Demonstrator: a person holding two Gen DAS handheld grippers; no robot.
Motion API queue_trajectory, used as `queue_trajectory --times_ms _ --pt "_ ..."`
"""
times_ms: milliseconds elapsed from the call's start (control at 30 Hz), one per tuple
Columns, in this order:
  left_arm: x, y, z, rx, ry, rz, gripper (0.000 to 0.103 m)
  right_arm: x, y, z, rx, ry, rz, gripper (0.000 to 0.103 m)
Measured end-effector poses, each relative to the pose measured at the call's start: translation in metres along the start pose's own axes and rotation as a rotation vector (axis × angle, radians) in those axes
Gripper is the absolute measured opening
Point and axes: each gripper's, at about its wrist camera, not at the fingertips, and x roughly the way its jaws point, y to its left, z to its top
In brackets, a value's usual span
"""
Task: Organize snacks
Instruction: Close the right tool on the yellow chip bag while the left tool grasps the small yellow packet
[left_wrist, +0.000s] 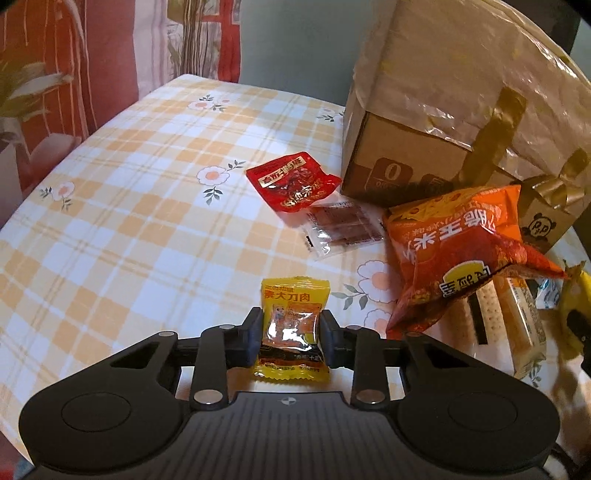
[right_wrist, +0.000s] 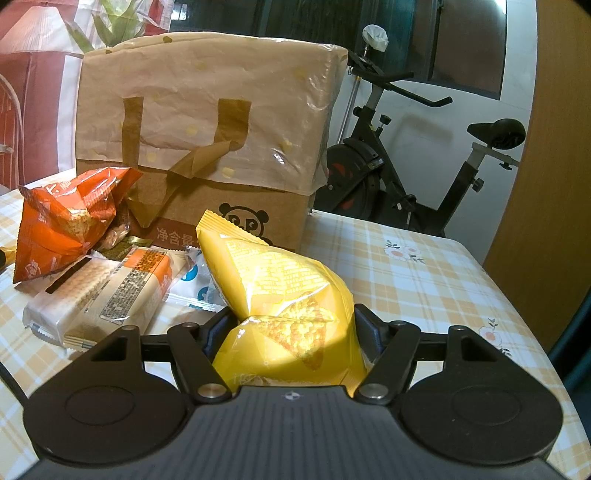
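Checked bench (left_wrist: 110, 221); left hand-held gripper (left_wrist: 291, 328) pinching small yellow packet (left_wrist: 291, 325), right hand-held gripper (right_wrist: 291, 332) squeezing big yellow bag (right_wrist: 273, 280) near cardboard box (right_wrist: 207, 122).

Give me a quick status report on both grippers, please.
Left gripper shut on small yellow packet. Right gripper shut on big yellow bag. Cardboard box close ahead.

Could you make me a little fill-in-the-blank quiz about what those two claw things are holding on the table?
1. The left gripper is shut on a small ____ snack packet.
2. The right gripper grips a large yellow ____ bag.
3. Behind the snacks stands a cardboard box printed with a ____ face.

Missing words: yellow; chip; panda
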Motion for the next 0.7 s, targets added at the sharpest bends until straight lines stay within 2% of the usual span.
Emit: queue_trajectory --times_ms 167,267,467,700 --pt "0.001 -0.006 0.0 0.024 -0.002 0.015 0.034 -0.001 0.0 -0.001 -0.01 0.003 -0.001 0.071" --pt "-0.001 0.002 0.003 -0.019 0.007 -0.041 0.032 0.0 0.0 -0.001 -0.008 0.003 0.001 0.071" --pt "-0.022 0.006 0.008 -0.04 -0.068 -0.055 0.032 0.0 0.001 -0.001 -0.007 0.003 0.002 0.071" --pt "-0.042 -0.004 0.018 0.019 -0.145 -0.063 0.032 -0.001 -0.004 0.001 0.01 0.005 0.014 0.07"
